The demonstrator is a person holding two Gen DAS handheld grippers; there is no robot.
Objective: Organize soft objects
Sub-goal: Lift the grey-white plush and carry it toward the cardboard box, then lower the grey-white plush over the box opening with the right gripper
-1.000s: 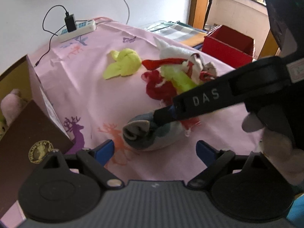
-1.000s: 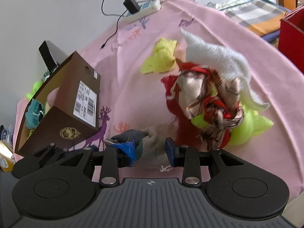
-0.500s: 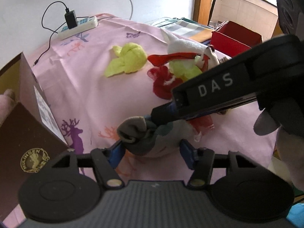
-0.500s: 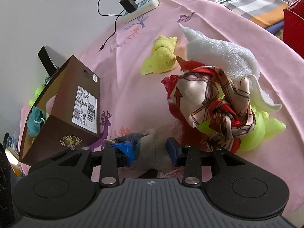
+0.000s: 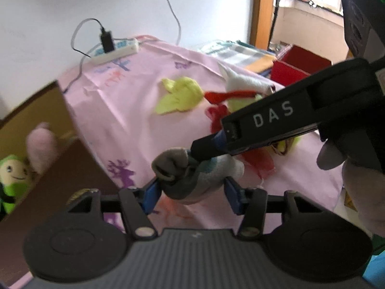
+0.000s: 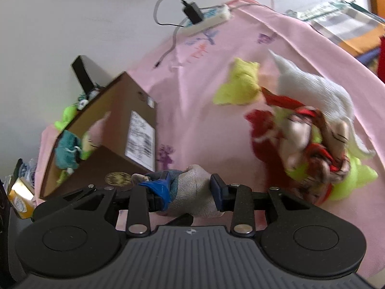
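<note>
The rolled sock point(image 5: 192, 180) — grey with a teal band — sits between both claws above the pink cloth point(image 5: 134, 120) that covers the counter. The left claw point(image 5: 191, 193) has a blue pad on each side of the roll; the left pad presses its darker end while the right pad sits just beside the pale end, and the jaws are closing on it. From the left wrist view, the right claw point(image 5: 207, 144) reaches in from the right as a long black finger marked with white letters, its tip pushed into the top of the roll. In the right wrist view the right claw point(image 6: 190, 187) has the sock point(image 6: 192, 192) filling the gap between its pads, the left pad pressed against the teal band and the right pad against the pale end, and its jaws too are closing.

To the left stands the brown box point(image 6: 115, 149), open at the top, with soft toys inside (a pink one, a teal one, a lime green one with a face). Further back on the cloth lies a yellow-green rag point(image 5: 180, 96), and to its right a heap of fabric point(image 6: 310, 139) — white towel, red yarn, a patterned scarf, more lime green stuff. A white power strip point(image 5: 115, 53) with a black plug lies at the far edge by the wall. A red bin point(image 5: 298, 65) stands beyond the counter.
</note>
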